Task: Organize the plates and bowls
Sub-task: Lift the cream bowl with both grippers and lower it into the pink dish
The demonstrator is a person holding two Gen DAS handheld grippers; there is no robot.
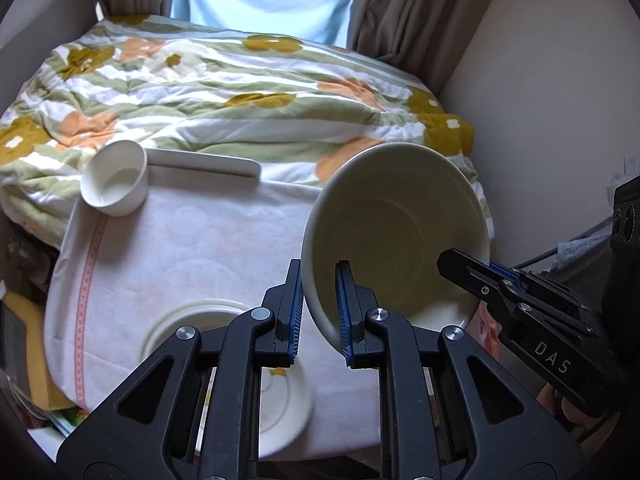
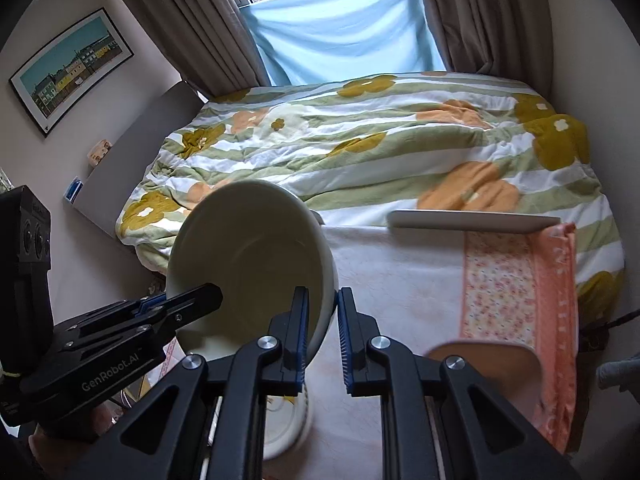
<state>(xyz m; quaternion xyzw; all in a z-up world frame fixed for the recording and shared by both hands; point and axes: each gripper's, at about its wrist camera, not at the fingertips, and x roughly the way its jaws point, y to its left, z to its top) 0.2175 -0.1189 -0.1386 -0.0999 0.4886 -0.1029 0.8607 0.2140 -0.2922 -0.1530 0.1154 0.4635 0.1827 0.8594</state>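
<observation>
A large cream bowl (image 1: 396, 236) is tilted on edge above the white cloth. My left gripper (image 1: 318, 312) straddles its left rim with the jaws close on the wall. My right gripper (image 2: 323, 332) straddles the opposite rim of the same bowl (image 2: 248, 256), and its fingers show in the left wrist view (image 1: 472, 276). A small white bowl (image 1: 114, 184) lies tipped at the cloth's far left. A white flat plate (image 1: 204, 162) lies at the cloth's far edge. A white plate (image 1: 280, 404) and a stack of plates (image 1: 188, 320) sit near me.
The white cloth (image 1: 192, 248) covers a low surface in front of a bed with a flowered quilt (image 1: 224, 92). An orange patterned towel (image 2: 516, 292) lies at the right. A brown dish (image 2: 492, 364) sits near my right gripper. Walls stand close at both sides.
</observation>
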